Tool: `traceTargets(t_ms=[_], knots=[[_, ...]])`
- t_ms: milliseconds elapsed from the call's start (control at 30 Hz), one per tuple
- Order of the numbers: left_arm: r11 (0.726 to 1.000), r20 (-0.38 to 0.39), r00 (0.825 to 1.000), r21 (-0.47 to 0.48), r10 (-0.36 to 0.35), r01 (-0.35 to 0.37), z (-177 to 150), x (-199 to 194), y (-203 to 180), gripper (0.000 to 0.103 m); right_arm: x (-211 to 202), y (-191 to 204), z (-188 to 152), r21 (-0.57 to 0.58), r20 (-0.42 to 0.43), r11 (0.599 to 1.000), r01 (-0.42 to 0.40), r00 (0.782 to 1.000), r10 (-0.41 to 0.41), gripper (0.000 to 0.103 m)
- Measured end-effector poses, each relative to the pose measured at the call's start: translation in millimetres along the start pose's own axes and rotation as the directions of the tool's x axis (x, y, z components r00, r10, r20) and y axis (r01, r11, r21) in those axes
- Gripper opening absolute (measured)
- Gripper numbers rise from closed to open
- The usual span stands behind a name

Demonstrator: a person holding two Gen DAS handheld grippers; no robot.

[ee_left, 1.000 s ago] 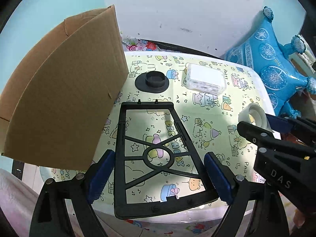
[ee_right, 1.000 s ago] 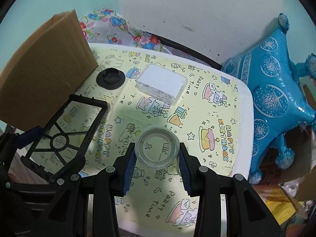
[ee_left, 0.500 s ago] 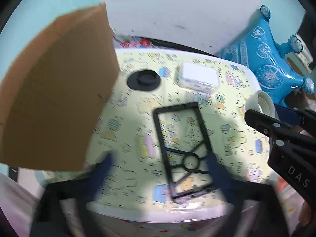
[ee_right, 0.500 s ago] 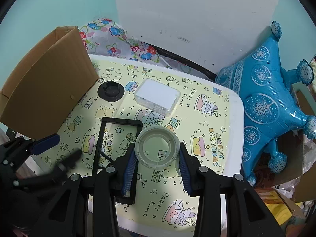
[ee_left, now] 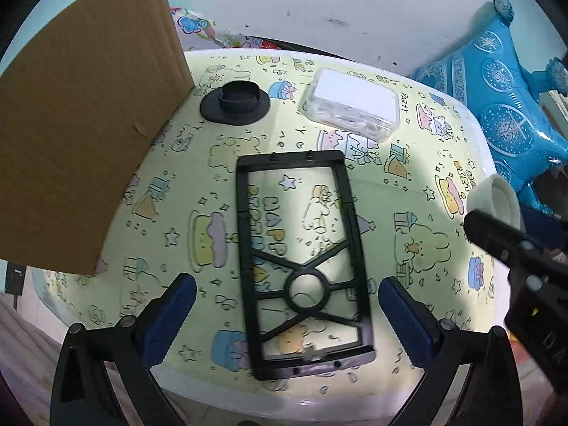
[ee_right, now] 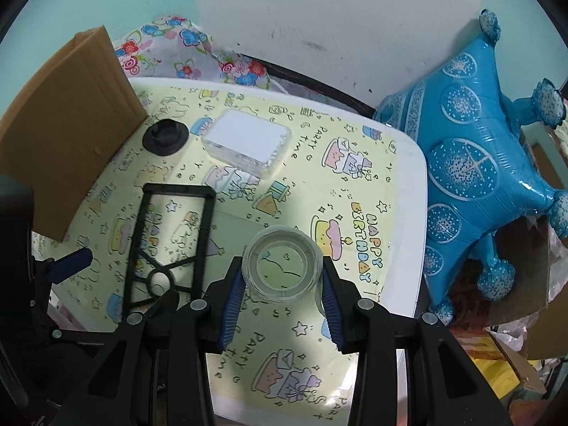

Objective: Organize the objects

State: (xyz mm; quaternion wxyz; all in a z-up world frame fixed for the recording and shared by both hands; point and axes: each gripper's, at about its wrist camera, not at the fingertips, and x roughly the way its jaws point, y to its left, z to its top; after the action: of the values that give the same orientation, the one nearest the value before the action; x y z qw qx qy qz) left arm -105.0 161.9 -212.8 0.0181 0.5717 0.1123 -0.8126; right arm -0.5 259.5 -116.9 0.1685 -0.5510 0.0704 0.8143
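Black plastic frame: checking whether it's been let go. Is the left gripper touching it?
Apart. In the left wrist view the left gripper is open, with tablecloth visible between each finger and the black plastic frame lying flat.

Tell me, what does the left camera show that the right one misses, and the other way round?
Only the left view shows both fingers of the left gripper, wide open over the black frame. Only the right view shows the right gripper shut on the tape roll, seen through its hole, and the whole blue balloon. Both show the cardboard box, black cap and clear case on the table.
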Motion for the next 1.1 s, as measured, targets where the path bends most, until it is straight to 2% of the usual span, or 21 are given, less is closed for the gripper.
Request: traceTargets(t_ms=[300, 367, 533, 600, 700, 933, 1100], knots=[[0.996, -0.066, 0.998, -0.086, 0.02, -0.026, -8.8, 27.8, -9.1, 0.103, 16.9, -13.4, -2.4, -0.025, -0.038, 0.999, -0.029, 0.999, 0.028, 0.044], [0.995, -0.049, 0.998, -0.08, 0.049, -0.053, -10.7, 30.3, -9.3, 0.103, 19.8, -14.4, -1.2, -0.024, -0.041, 0.999, -0.036, 0.999, 0.035, 0.044], [0.993, -0.04, 0.998, -0.102, 0.05, -0.054, -15.7, 32.7, -4.8, 0.101, 25.1, -12.0, -1.0, -0.031, -0.047, 0.998, -0.047, 0.998, 0.045, 0.044], [0.993, -0.048, 0.997, -0.096, 0.062, -0.067, -16.5, 32.5, -4.7, 0.099, 26.0, -10.3, -1.1, -0.035, -0.049, 0.998, -0.048, 0.998, 0.047, 0.044], [0.992, -0.066, 0.996, -0.109, 0.061, -0.068, -13.6, 28.2, -2.0, 0.089, 26.1, -8.8, -0.2, -0.038, -0.047, 0.998, -0.049, 0.998, 0.048, 0.044], [0.994, -0.09, 0.995, -0.098, 0.032, -0.041, -13.8, 24.5, -0.4, 0.089, 23.0, -5.8, 0.3, -0.044, -0.038, 0.998, -0.048, 0.998, 0.047, 0.044], [0.996, -0.045, 0.998, -0.077, 0.033, -0.037, -10.9, 2.4, -0.8, 0.089, 17.6, -2.2, 0.3, -0.043, -0.029, 0.998, -0.04, 0.999, 0.039, 0.044]])
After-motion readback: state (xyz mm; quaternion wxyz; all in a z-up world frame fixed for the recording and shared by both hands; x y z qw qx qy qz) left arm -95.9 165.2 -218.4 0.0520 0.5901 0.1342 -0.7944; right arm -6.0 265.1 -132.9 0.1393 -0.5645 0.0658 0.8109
